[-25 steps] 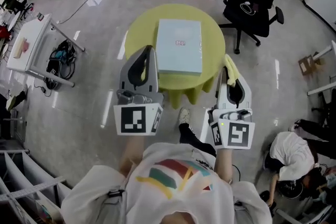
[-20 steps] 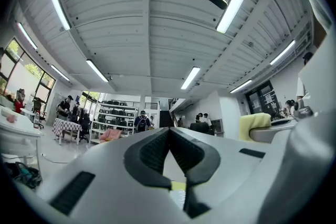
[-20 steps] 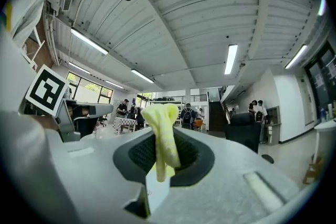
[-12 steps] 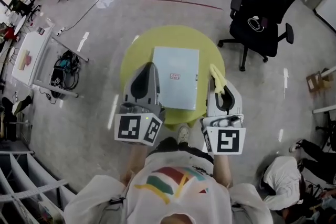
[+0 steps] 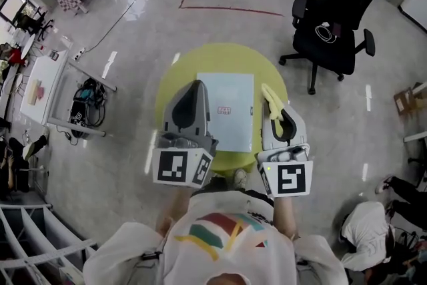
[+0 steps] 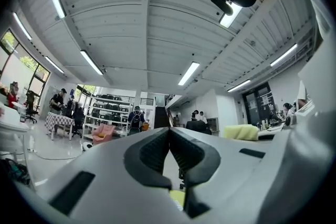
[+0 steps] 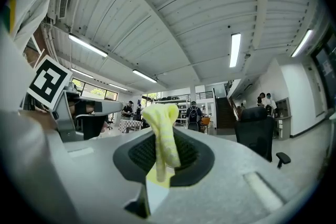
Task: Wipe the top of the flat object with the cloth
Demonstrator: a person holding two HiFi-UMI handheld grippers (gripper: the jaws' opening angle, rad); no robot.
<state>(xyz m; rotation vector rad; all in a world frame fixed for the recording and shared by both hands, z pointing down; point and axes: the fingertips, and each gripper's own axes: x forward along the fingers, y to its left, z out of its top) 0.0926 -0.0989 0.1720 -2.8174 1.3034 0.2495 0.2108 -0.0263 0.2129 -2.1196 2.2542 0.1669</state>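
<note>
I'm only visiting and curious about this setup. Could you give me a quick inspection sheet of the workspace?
Surface: round yellow-green table, holding one item.
Job's things: flat pale box lies mid-table; yellow cloth hangs by the box's right edge, and contact cannot be told.
Clutter: nothing seen on the table.
Grippers: left gripper is shut and empty, over the box's left edge; right gripper is shut on the cloth.
Cables: dark bundle under the white side table; floor cable beyond it.
Surroundings: black office chair, red floor tape, crouching person.
</note>
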